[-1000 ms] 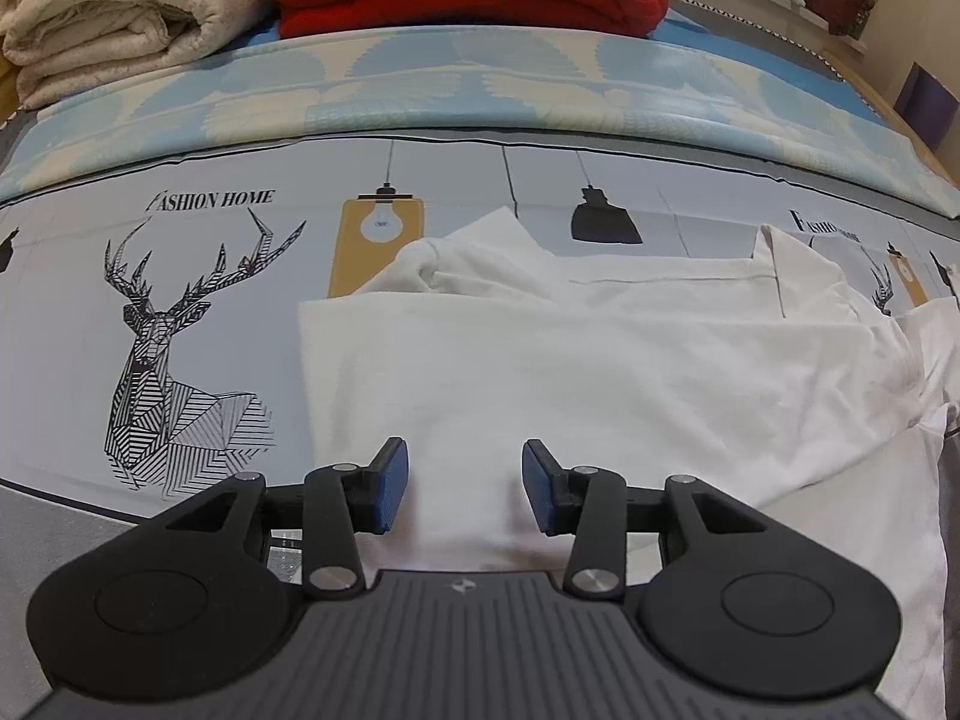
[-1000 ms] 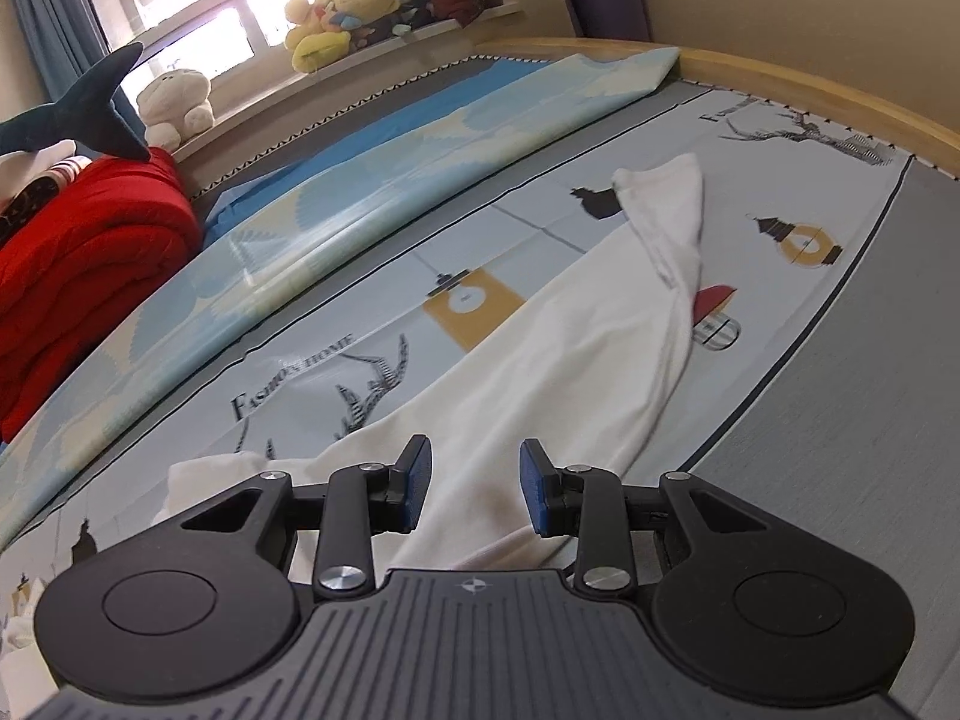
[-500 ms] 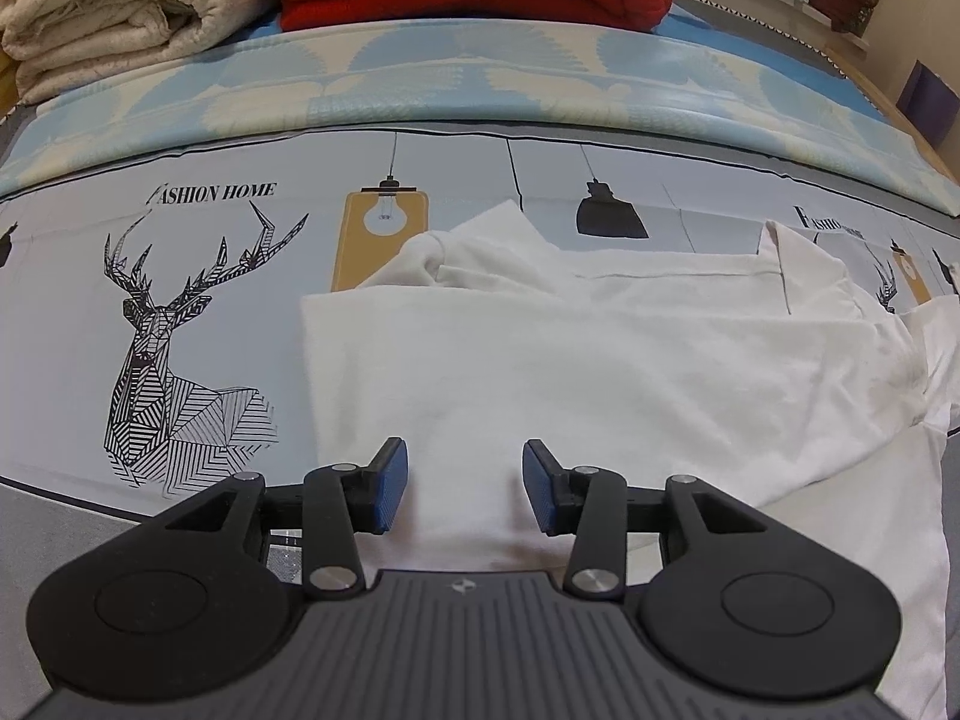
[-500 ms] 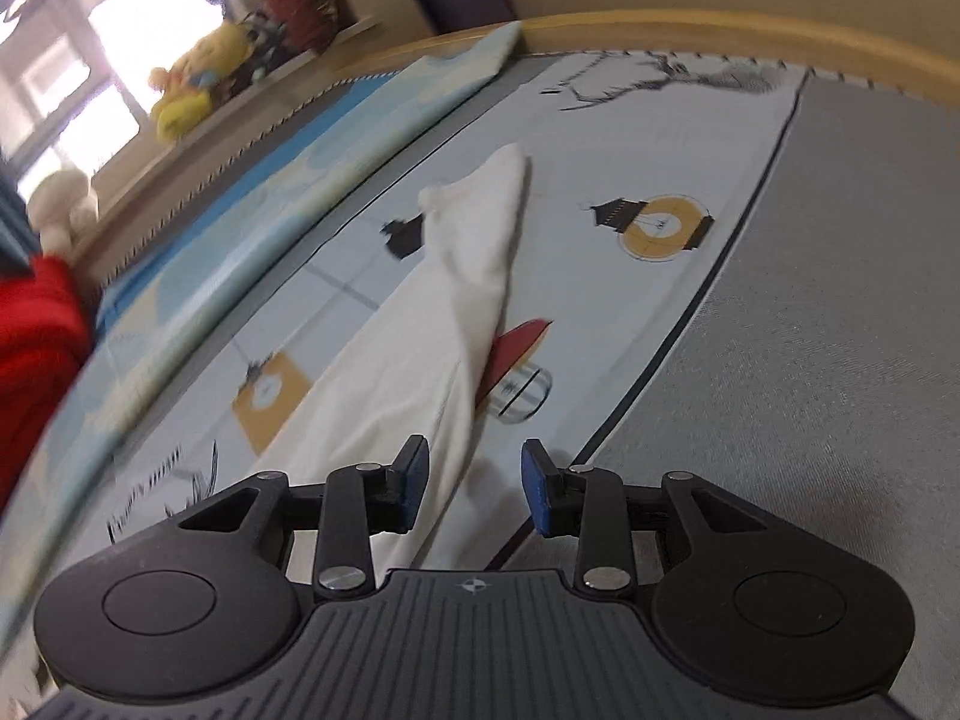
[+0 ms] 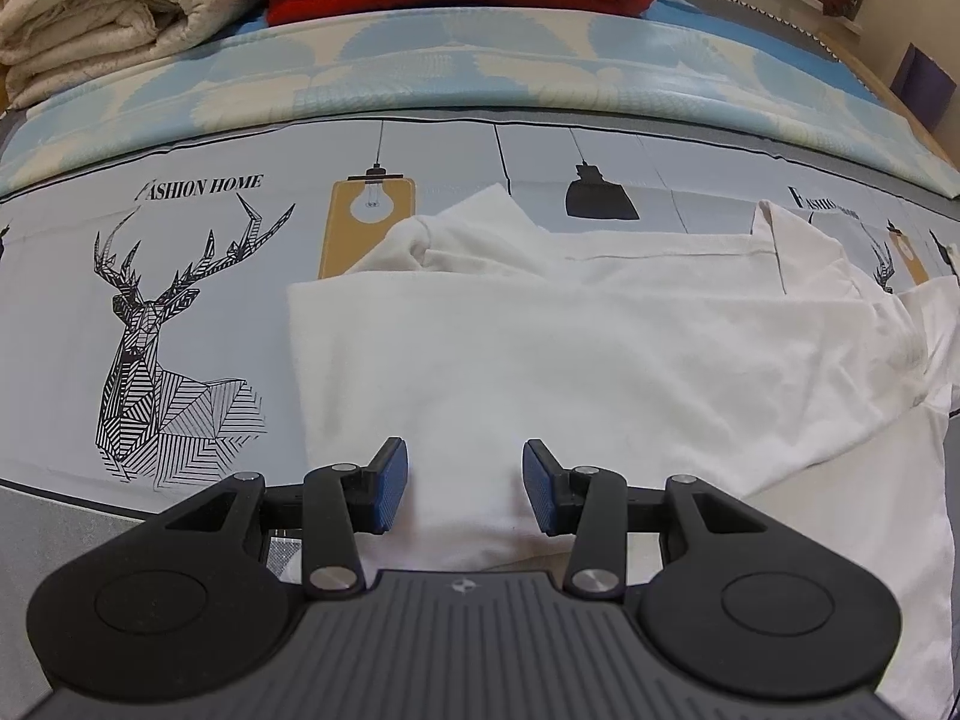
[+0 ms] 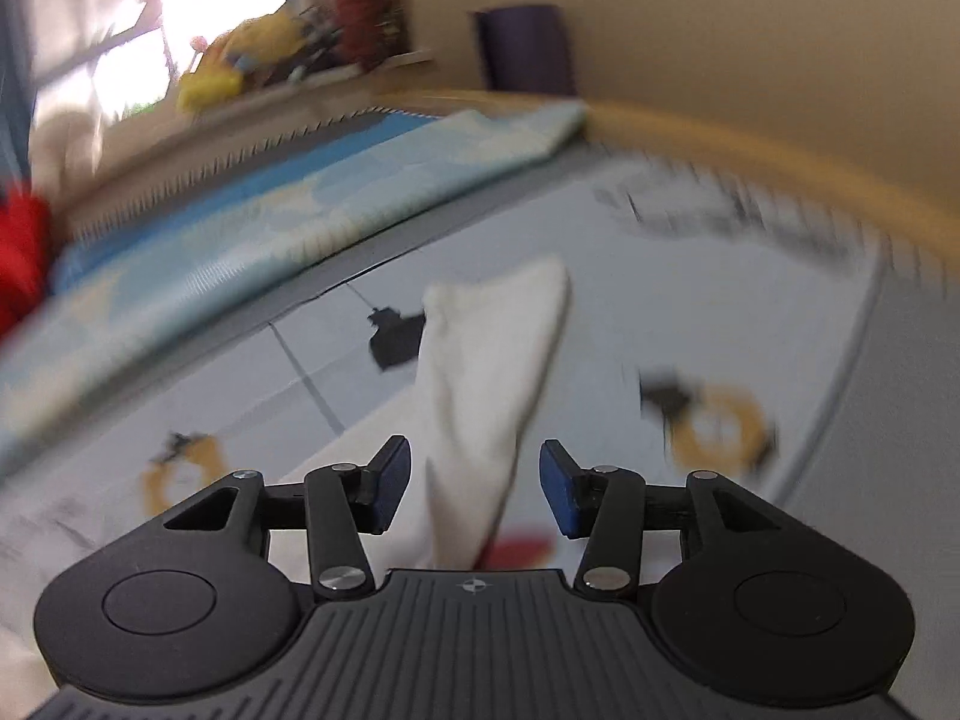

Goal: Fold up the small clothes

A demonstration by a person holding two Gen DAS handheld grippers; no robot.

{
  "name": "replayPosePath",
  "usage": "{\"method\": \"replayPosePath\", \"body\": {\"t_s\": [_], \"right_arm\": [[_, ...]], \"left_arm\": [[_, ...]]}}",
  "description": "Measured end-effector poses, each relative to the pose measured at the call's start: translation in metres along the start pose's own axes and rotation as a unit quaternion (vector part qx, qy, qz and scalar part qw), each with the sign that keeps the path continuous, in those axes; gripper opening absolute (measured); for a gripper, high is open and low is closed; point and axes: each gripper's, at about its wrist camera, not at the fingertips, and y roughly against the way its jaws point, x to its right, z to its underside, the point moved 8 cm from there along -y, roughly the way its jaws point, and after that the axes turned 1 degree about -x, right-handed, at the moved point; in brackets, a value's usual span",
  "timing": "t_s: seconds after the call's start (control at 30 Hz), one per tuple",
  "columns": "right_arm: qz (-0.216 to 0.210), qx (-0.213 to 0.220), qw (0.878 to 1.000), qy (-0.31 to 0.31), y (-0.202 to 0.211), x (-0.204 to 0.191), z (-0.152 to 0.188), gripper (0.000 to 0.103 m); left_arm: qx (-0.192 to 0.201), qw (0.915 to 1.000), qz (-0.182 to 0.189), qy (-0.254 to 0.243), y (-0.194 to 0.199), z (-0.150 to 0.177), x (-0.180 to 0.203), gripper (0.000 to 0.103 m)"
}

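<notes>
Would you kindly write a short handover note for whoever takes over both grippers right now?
Left gripper: open, empty, low over the near edge of the white shirt.
Right gripper: open, empty, aimed along the shirt's long narrow end; its view is blurred by motion.
Shirt: lies on the bedsheet, partly folded, one layer laid over the body, collar end bunched near the lamp print.
Done: a first fold, by the look of it.
Left: probably grasp the narrow end, fold it in, then finish and tidy the bundle.
</notes>
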Motion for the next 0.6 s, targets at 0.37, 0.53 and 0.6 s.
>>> {"method": "replayPosePath", "body": {"t_s": [0.37, 0.53, 0.6], "right_arm": [[0.044, -0.051, 0.991, 0.113, -0.064, -0.019, -0.030, 0.005], [-0.006, 0.006, 0.998, 0.063, -0.021, -0.024, -0.049, 0.005], [-0.045, 0.037, 0.996, 0.064, 0.009, -0.039, -0.058, 0.005]], "left_arm": [[0.003, 0.9999, -0.007, 0.008, 0.001, -0.005, -0.010, 0.047], [0.015, 0.9993, -0.007, 0.033, 0.011, -0.011, -0.026, 0.047], [0.022, 0.9988, -0.003, 0.043, 0.017, -0.013, -0.033, 0.047]]}}
